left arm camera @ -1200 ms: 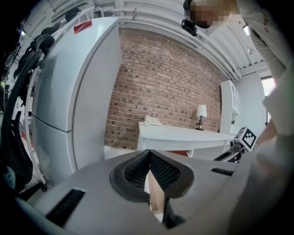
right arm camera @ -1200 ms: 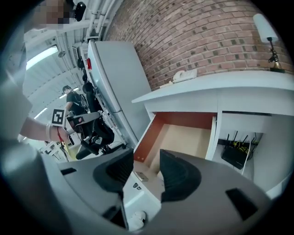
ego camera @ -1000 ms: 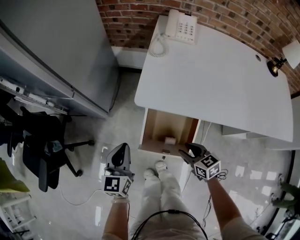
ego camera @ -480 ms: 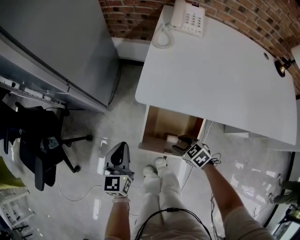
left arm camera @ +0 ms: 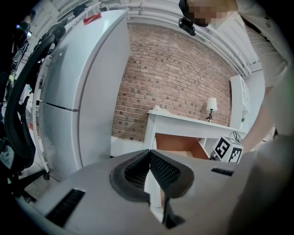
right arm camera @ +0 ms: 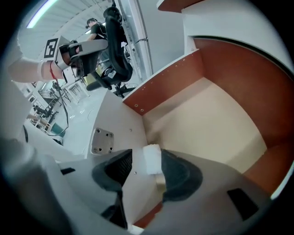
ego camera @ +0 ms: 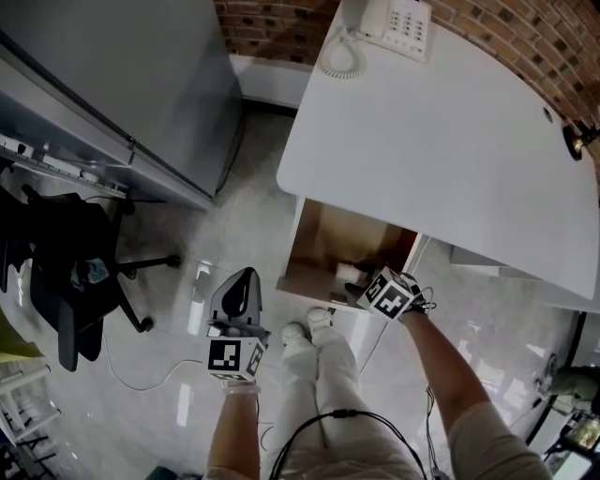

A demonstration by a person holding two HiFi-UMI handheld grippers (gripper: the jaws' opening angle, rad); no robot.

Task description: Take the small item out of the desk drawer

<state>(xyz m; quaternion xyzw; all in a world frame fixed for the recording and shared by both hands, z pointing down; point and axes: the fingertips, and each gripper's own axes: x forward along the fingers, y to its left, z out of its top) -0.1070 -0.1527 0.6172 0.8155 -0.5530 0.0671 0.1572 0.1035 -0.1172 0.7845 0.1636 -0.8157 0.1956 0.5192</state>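
Observation:
The desk drawer [ego camera: 328, 239] stands pulled out under the white desk [ego camera: 441, 131]. A small white item [ego camera: 349, 273] lies on its floor near the front edge. My right gripper [ego camera: 366, 278] reaches into the drawer from the front. In the right gripper view its jaws are opening around the small white item [right arm camera: 151, 159], which sits close to the right pad with a gap on the left side. The wooden drawer floor [right arm camera: 206, 124] stretches beyond it. My left gripper [ego camera: 242, 279] hangs over the floor left of the drawer, shut with nothing in it, its pads [left arm camera: 158, 167] meeting.
A white telephone [ego camera: 403, 17] sits at the desk's far corner by the brick wall. A lamp [ego camera: 577, 136] stands at the desk's right end. A grey cabinet [ego camera: 112, 84] and a black office chair [ego camera: 70, 272] stand to the left. The person's shoes [ego camera: 309, 328] are just before the drawer.
My right gripper has moved forward from in front of the drawer into it, up to the small white item. The left gripper has stayed almost where it was.

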